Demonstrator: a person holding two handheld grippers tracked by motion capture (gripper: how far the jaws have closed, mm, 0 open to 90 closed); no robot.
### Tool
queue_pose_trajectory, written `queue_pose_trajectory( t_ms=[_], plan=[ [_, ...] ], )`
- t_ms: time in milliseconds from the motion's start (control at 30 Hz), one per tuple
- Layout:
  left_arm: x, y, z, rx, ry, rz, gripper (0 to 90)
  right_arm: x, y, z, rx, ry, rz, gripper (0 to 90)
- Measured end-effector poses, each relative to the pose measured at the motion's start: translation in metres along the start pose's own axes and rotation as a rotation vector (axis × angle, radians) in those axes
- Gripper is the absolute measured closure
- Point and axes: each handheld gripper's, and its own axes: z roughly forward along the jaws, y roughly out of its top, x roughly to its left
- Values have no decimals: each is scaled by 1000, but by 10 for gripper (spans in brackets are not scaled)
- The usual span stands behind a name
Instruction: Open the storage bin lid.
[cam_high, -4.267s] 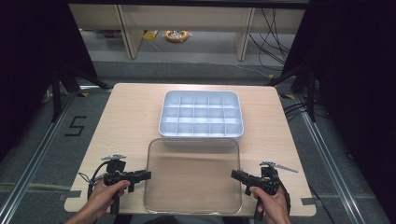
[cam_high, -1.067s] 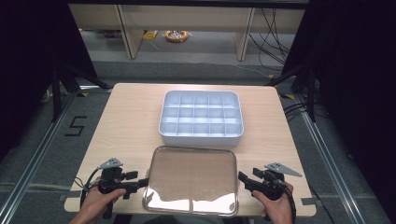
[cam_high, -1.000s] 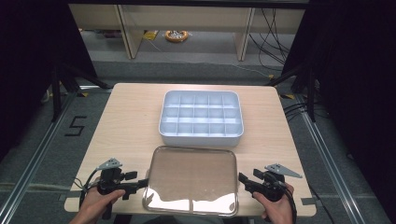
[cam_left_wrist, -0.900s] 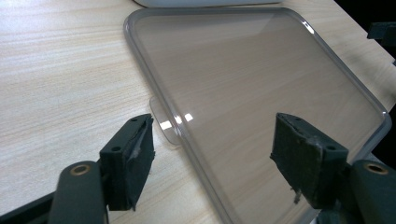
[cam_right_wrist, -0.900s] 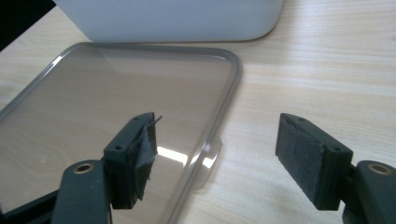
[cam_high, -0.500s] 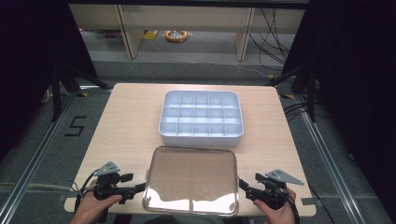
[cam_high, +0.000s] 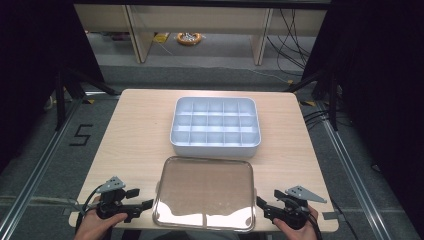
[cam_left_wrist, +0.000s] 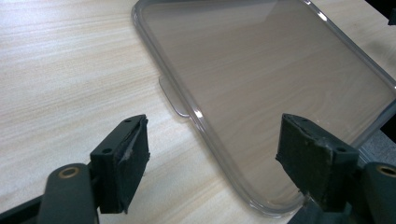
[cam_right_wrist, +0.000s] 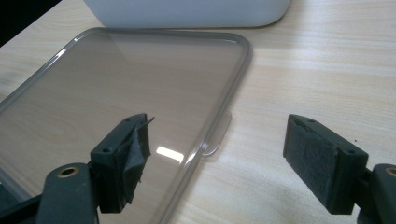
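**One lid, one tray, two tongs**

On the bench (cam_high: 135, 135): one clear lid (cam_high: 205, 192) lying flat at the near edge, one white tray (cam_high: 216, 126) just beyond it, split into compartments, all bare. Two side tabs on the lid, one per long edge. Left tongs (cam_left_wrist: 212, 161) spread wide, holding nothing, beside the left tab (cam_left_wrist: 173, 97). Right tongs (cam_right_wrist: 217, 161) likewise apart, astride the right tab (cam_right_wrist: 218, 135). Floor mark reading "5" (cam_high: 81, 135) left of the bench

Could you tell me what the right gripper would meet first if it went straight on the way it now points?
Most likely the clear lid's small side tab, which lies between the right gripper's open jaws, just ahead; depth is hard to judge.
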Motion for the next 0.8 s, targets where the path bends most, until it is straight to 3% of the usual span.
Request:
queue_pose_trajectory(
  t_ms=[33,67,233,267,333,367,400,500,533,600,633,667,733,767,800],
  plan=[
    [0,-1,0,-2,2,4,246,1,-1,1,-13,-13,3,238],
    [0,-1,-1,4,1,5,245,-1,0,0,-7,-25,-33,238],
    [-1,-3,-3,-4,5,9,245,-3,0,-2,-7,-12,-21,238],
    [-1,-3,-3,-7,5,5,245,-3,-1,0,-34,-8,-18,238],
    [-1,-3,-4,-2,5,5,244,-3,-2,1,-34,-8,-29,239],
    [-1,-3,-3,-5,6,3,244,-1,-2,1,-33,-6,-12,239],
    [-1,-3,-3,0,7,4,244,-2,-1,0,-25,-10,-28,239],
    [-1,-4,-3,1,6,9,245,-1,-1,-1,-16,-8,-23,240],
    [-1,-4,-4,4,7,10,244,1,-1,-1,-8,1,18,240],
    [-1,-4,-3,5,7,12,244,-3,-1,0,-18,-19,-35,241],
    [-1,-4,-3,10,3,13,244,-1,-2,0,-8,-12,1,241],
    [-1,-4,-3,11,3,14,244,-3,-1,-1,-8,-22,-31,240],
    [-1,-4,-3,12,5,15,245,-2,-1,0,1,-25,-18,241],
    [-1,-4,-3,14,2,16,245,0,-1,-1,9,-18,23,242],
    [-1,-4,-3,10,3,15,245,0,-1,-1,7,-17,20,242]
  ],
)
